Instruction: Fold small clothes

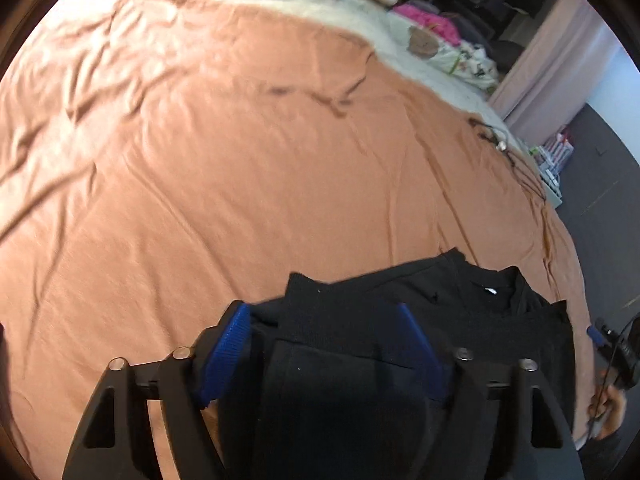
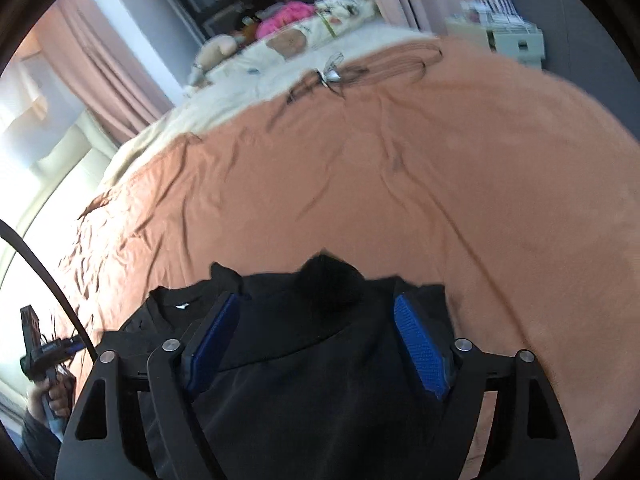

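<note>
One wrinkled orange bedsheet fills both views, with a cream fuzzy blanket and a pink clothes pile at upper right in the left view and pinkish curtains at upper left in the right view. Bottom center, the soft matte black garment, white neck tag showing, lies bunched between the ribbed blue pads. Left gripper and right gripper jaws are both spread wide with cloth draped between; whether they're actually pinching, can't tell.
</note>
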